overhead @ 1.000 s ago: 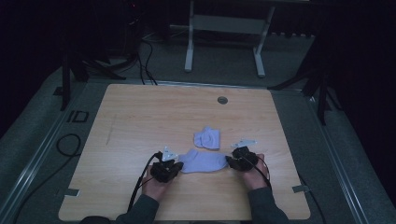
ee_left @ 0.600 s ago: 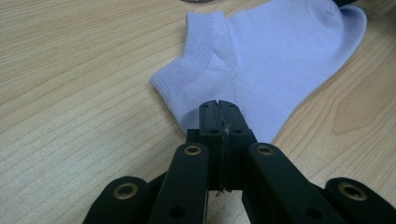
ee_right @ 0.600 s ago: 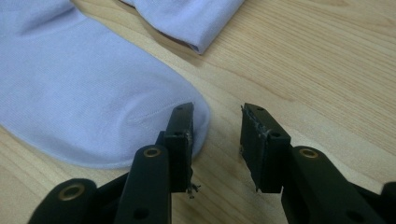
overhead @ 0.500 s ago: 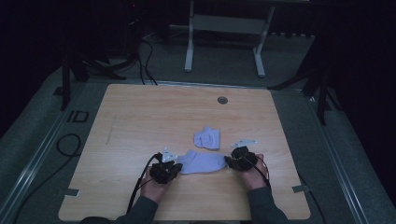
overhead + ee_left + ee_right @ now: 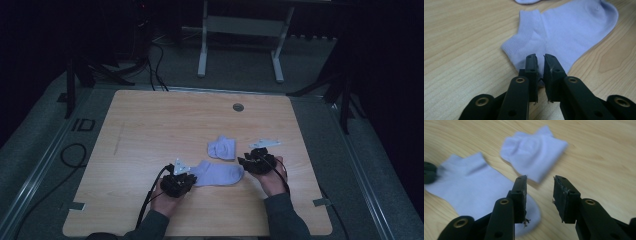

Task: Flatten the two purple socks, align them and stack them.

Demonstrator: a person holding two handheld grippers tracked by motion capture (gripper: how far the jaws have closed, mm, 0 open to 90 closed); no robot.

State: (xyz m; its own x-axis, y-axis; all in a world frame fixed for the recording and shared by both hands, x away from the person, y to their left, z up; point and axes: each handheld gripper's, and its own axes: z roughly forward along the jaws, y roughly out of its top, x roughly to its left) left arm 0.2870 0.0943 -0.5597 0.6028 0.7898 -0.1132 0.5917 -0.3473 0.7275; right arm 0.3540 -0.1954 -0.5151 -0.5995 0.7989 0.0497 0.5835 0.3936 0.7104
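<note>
A flat lavender sock [image 5: 217, 174] [image 5: 569, 32] [image 5: 474, 185] lies on the wooden table [image 5: 150, 125]. My left gripper [image 5: 191, 180] [image 5: 540, 60] sits low at the sock's cuff and heel end. Its jaws have just been opening and stand a narrow gap apart, with the sock's edge under them and not pinched. My right gripper [image 5: 243, 161] [image 5: 539, 182] hovers open just above the sock's toe end, with nothing between its fingers. A second lavender sock, folded [image 5: 222, 148] [image 5: 534, 152], rests just beyond the first.
A round grommet [image 5: 238, 107] is set into the table near its far edge. Black cables [image 5: 70, 155] trail on the floor at the left. A metal stand [image 5: 240, 45] rises beyond the table. Bare wood [image 5: 140, 130] spreads left of and beyond the socks.
My right gripper has risen a little off the sock's toe end. The left hand has stayed where it was, and both socks lie as before.
</note>
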